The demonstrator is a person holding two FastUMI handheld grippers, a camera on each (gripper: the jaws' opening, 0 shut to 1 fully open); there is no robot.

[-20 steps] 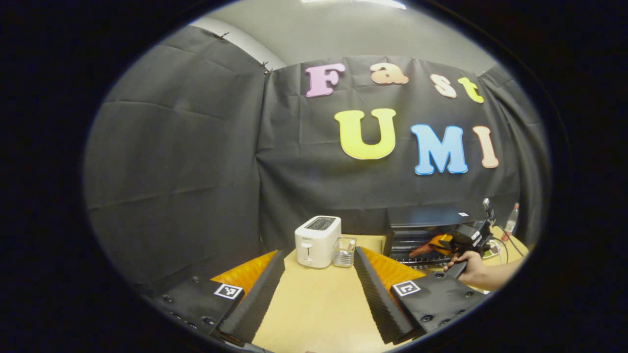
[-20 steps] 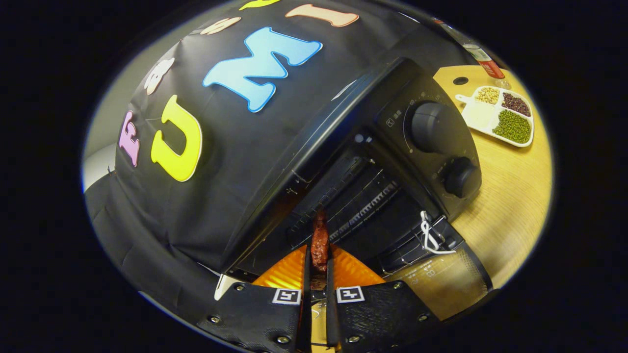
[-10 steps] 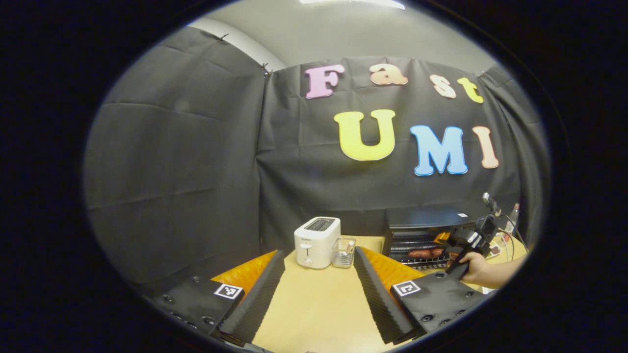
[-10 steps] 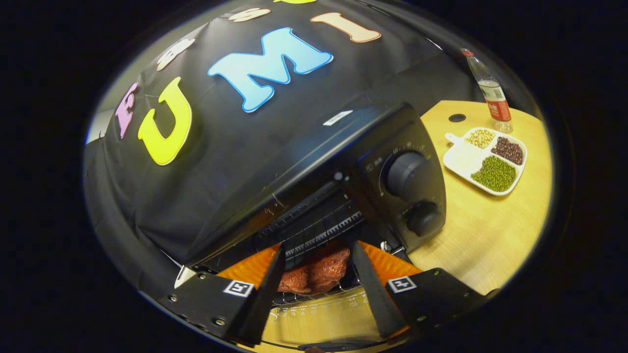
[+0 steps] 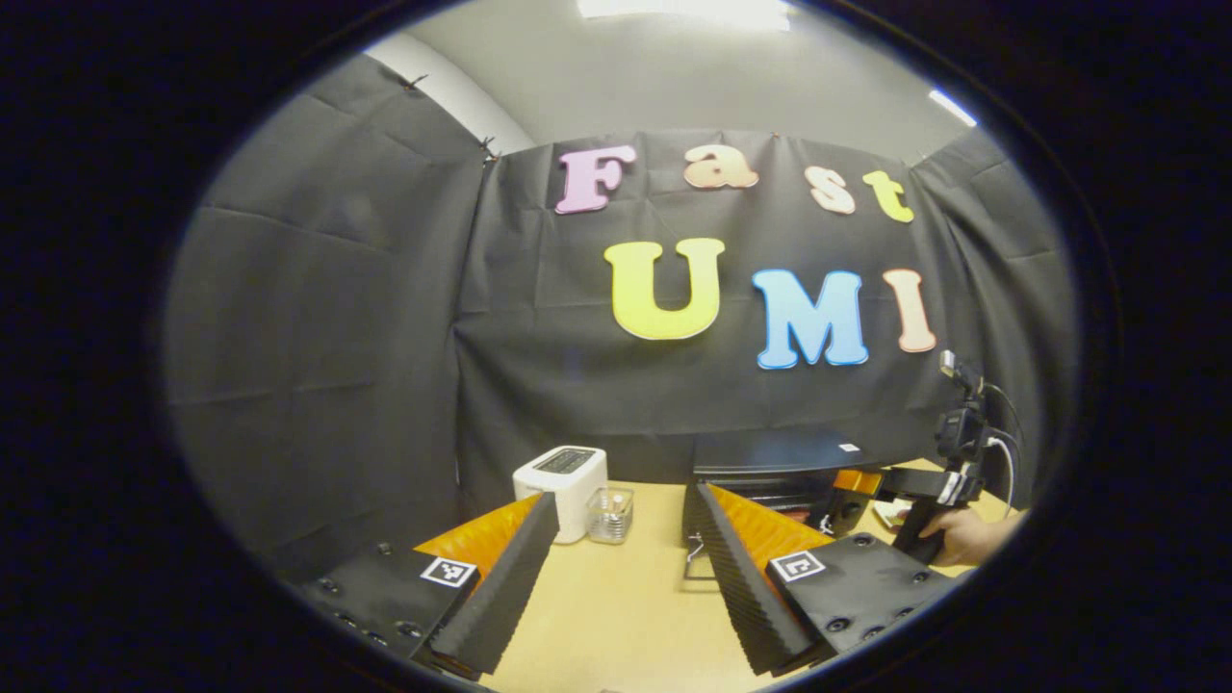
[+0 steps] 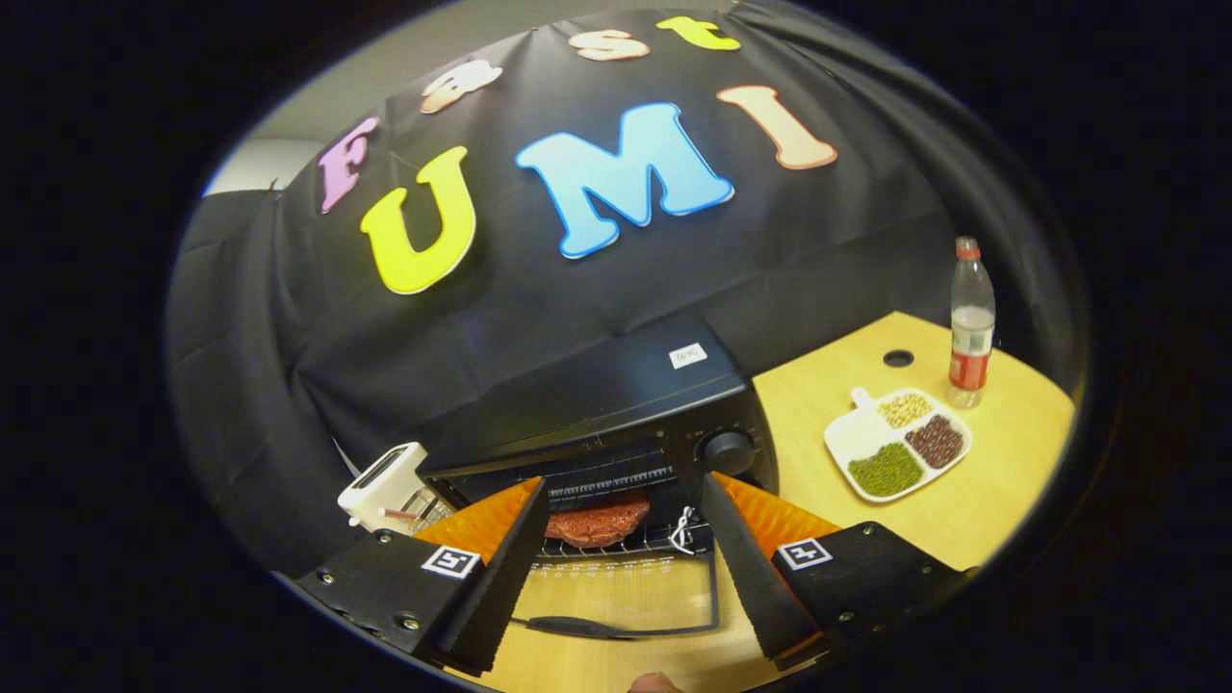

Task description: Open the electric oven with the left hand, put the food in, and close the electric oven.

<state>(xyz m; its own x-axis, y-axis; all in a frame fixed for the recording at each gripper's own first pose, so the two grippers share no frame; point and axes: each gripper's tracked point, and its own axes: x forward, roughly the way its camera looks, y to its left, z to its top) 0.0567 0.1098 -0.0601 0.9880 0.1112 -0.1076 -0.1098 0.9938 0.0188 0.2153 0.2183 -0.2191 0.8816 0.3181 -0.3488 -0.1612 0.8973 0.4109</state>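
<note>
Right gripper view — food (image 6: 597, 521) inside open electric oven (image 6: 616, 395), fingers (image 6: 500, 568) apart.

A white toaster (image 5: 561, 476) and clear glass (image 5: 610, 515) stand together on the counter (image 5: 616, 606), while a bean tray (image 6: 896, 454) lies near a bottle (image 6: 969, 327).

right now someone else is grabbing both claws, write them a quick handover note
Left claw: open, empty, held over the table, short of the oven.
Right claw: open, empty, in front of the oven.
The food, a reddish-brown piece, lies on the rack inside.
The oven door is down flat.
Done: oven opened, food placed.
Left: swing the door up and shut.
Beside the oven: toaster on one side, bean tray and bottle on the other.
</note>
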